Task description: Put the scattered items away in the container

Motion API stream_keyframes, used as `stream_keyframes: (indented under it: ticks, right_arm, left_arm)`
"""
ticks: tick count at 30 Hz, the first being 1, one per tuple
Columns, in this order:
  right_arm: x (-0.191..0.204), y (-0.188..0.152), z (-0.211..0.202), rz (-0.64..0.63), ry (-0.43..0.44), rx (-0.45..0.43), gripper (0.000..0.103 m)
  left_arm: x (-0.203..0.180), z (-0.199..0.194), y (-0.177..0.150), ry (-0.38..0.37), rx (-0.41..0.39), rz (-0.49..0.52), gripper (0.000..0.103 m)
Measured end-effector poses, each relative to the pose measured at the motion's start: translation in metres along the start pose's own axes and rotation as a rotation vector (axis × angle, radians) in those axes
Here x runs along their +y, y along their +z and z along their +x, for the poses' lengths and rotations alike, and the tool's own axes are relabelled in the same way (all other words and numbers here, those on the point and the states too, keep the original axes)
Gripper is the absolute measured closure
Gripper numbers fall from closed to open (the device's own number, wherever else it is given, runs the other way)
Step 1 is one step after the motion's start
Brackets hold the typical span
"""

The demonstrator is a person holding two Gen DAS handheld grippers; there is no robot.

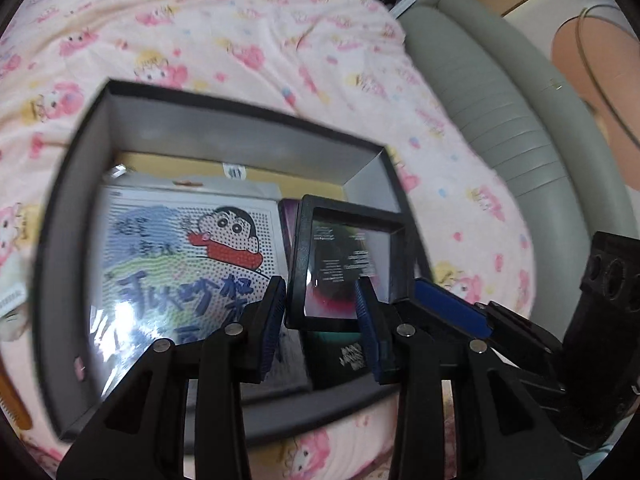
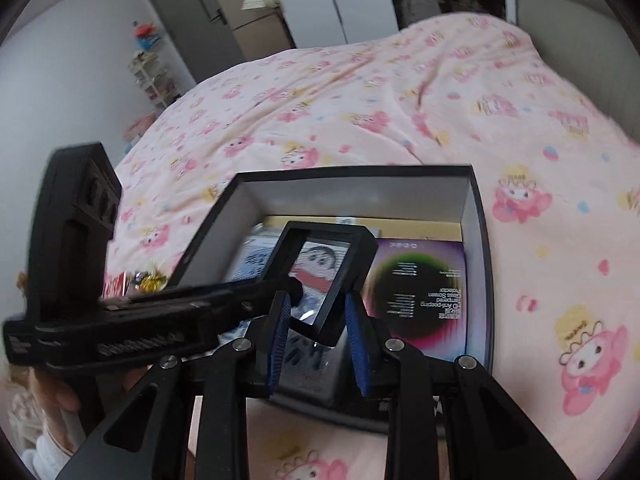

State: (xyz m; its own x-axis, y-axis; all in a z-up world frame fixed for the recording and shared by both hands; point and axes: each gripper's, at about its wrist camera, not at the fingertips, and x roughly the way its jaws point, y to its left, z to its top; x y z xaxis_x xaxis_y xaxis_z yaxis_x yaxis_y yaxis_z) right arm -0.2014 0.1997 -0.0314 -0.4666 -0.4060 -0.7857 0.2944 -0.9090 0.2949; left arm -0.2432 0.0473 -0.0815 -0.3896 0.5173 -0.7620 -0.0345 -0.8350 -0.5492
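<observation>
Pink cartoon-print bedding (image 2: 360,100) carries a rigid black cardboard box (image 2: 476,216) with grey inner walls. Over it, 2 grippers, left (image 1: 320,312) and right (image 2: 316,320), both grasp a square black frame (image 2: 352,264) with glossy clear film. Below lie a cartoon bead picture (image 1: 180,264) and a blurred screen-protector package (image 2: 424,292).

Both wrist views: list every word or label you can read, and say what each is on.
Purple pack, upside down: "HD Anti-peeping Tempered Glass Screen Protector"; its smaller print is unreadable.
Cartoon card: handwritten blue characters, too blurred to read.
Frame: small white print, too blurred to read.
</observation>
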Motion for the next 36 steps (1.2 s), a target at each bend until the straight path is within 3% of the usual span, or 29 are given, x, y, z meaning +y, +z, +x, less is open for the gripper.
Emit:
stream_keyframes:
  ticks: [7,13,16,21,23,25,27,29,31,34,36]
  right_arm:
    - [-0.035,-0.008,0.021,0.067,0.038,0.031,0.082]
    - [-0.046,-0.004,0.028,0.116,0.024,0.028,0.082]
    - [-0.053,-0.003,0.01,0.147,-0.04,-0.04,0.082]
    - [-0.074,-0.004,-0.023,0.212,-0.137,-0.149,0.082]
    - [-0.082,-0.004,-0.021,0.224,-0.168,-0.133,0.082]
    - [-0.087,-0.004,-0.013,0.242,-0.145,-0.099,0.082]
    - [-0.088,-0.006,-0.003,0.238,-0.141,-0.064,0.082]
    - [-0.089,-0.005,0.003,0.229,-0.159,-0.054,0.082]
    - [-0.096,-0.003,0.007,0.244,-0.158,-0.056,0.082]
    - [-0.11,0.001,0.007,0.292,-0.153,-0.068,0.082]
    - [-0.117,0.003,0.005,0.316,-0.133,-0.082,0.082]
  left_arm:
    - [-0.007,0.038,0.004,0.035,0.067,0.032,0.069]
    - [-0.009,0.044,0.007,0.134,0.082,0.062,0.069]
    - [-0.01,0.036,0.003,0.191,0.082,0.093,0.069]
    - [-0.026,0.037,-0.015,0.196,0.183,0.199,0.069]
    - [-0.035,0.047,-0.019,0.199,0.238,0.242,0.069]
    - [-0.041,0.058,-0.018,0.233,0.26,0.262,0.069]
    - [-0.044,0.069,-0.012,0.215,0.279,0.254,0.069]
    - [-0.046,0.078,-0.002,0.177,0.279,0.227,0.069]
    - [-0.05,0.082,0.01,0.187,0.237,0.211,0.069]
    - [-0.056,0.068,0.018,0.166,0.172,0.212,0.068]
    - [-0.057,0.063,0.016,0.144,0.181,0.236,0.067]
